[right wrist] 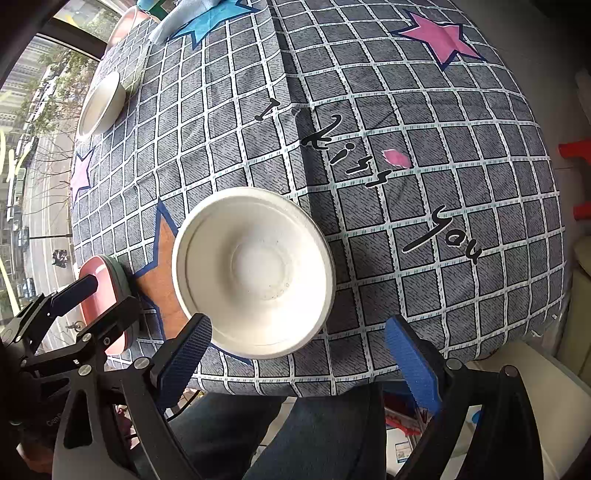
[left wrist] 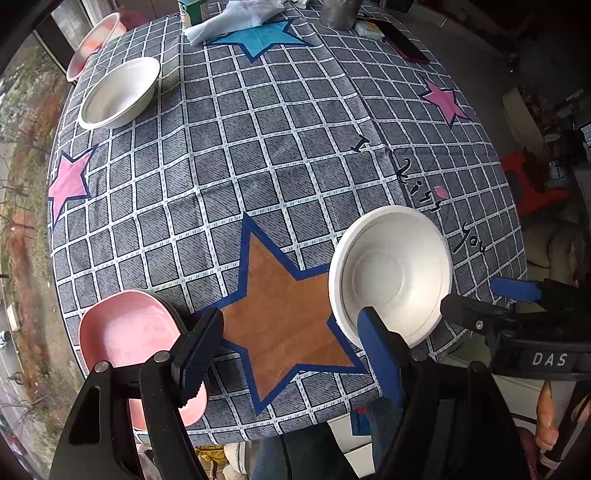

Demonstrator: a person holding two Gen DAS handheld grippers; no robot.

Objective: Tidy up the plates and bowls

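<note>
A white bowl (left wrist: 391, 273) sits near the table's front edge; it also shows in the right wrist view (right wrist: 255, 273). A pink plate (left wrist: 125, 336) lies at the front left corner, also in the right wrist view (right wrist: 107, 291). A second white bowl (left wrist: 118, 92) and a pink bowl (left wrist: 94, 44) stand at the far left. My left gripper (left wrist: 291, 354) is open and empty, above the front edge between the pink plate and the white bowl. My right gripper (right wrist: 299, 358) is open and empty, just in front of the near white bowl.
The table carries a grey checked cloth (left wrist: 258, 155) with stars. A blue-white rag (left wrist: 236, 18), a green box (left wrist: 192, 11) and a grey container (left wrist: 340, 14) stand at the far edge. A dark flat object (left wrist: 406, 40) lies at the far right.
</note>
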